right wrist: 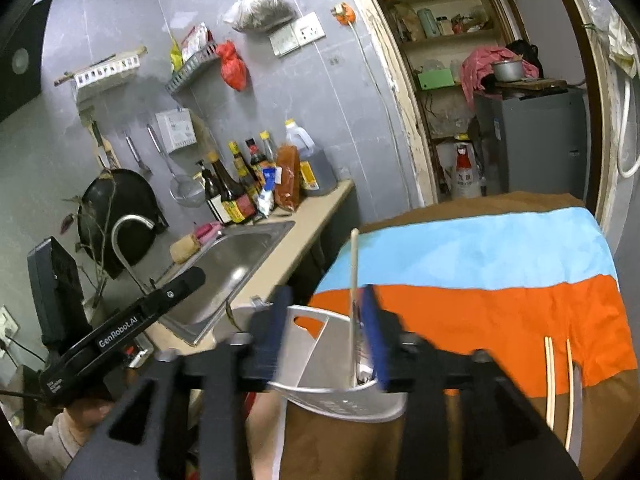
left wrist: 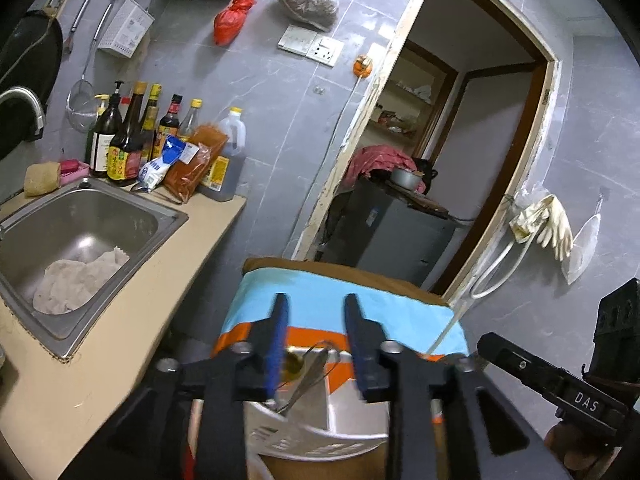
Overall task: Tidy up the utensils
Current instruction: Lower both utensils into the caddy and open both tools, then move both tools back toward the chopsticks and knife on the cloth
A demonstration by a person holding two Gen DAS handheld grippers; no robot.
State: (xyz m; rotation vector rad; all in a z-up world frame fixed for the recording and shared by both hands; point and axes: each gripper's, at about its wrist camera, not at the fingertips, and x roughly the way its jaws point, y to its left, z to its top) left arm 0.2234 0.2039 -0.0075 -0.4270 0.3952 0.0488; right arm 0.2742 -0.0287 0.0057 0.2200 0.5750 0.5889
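Both my tongs hang over the metal utensil holder [right wrist: 340, 392] at the bottom centre of each view: the left gripper [left wrist: 316, 340] stands partly open and empty above a spoon and whisk [left wrist: 308, 368] already inside, and the right gripper [right wrist: 326, 332] is parted around a pale chopstick [right wrist: 353, 304] standing in the holder, apparently let go. To finish well, I should lift the right one straight up so its pad clears the stick without tipping it, then go for the two chopsticks [right wrist: 560, 388] lying on the striped cloth [right wrist: 500, 312] at lower right.
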